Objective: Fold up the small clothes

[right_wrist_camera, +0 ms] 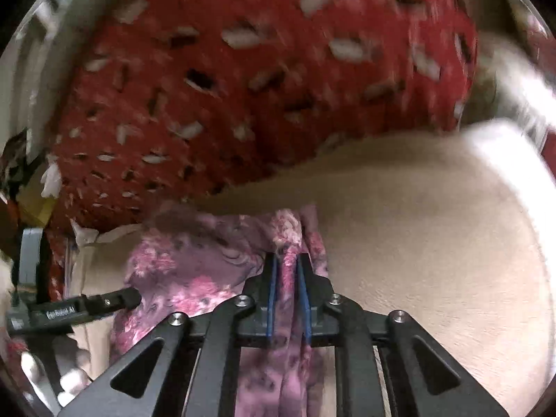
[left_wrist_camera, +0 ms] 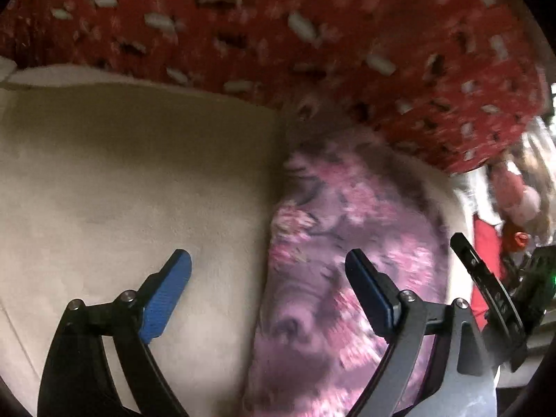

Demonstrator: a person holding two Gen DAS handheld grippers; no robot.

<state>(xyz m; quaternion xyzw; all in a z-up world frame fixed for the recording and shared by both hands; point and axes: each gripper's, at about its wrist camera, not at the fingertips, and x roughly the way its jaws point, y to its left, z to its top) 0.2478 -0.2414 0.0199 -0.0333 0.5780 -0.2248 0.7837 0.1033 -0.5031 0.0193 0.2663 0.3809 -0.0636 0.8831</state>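
Note:
A small purple and pink floral garment (left_wrist_camera: 333, 243) lies bunched on a beige cushioned surface (left_wrist_camera: 121, 180). My left gripper (left_wrist_camera: 267, 271) is open above the garment's left edge, its blue pads (left_wrist_camera: 166, 299) holding nothing. My right gripper (right_wrist_camera: 286, 278) is shut on a fold of the same garment (right_wrist_camera: 194, 264), with cloth pinched between the pads and trailing down below them. The left gripper's finger (right_wrist_camera: 114, 300) shows at the left in the right wrist view, over the cloth's left side. The right gripper's finger (left_wrist_camera: 483, 278) shows at the right in the left wrist view.
A red fabric with white and dark flecks (left_wrist_camera: 278, 34) rises behind the beige surface, and it also fills the upper part of the right wrist view (right_wrist_camera: 260, 69). A white pillow-like edge (right_wrist_camera: 504, 153) lies at the far right. Clutter (left_wrist_camera: 517, 208) sits beyond the surface's right side.

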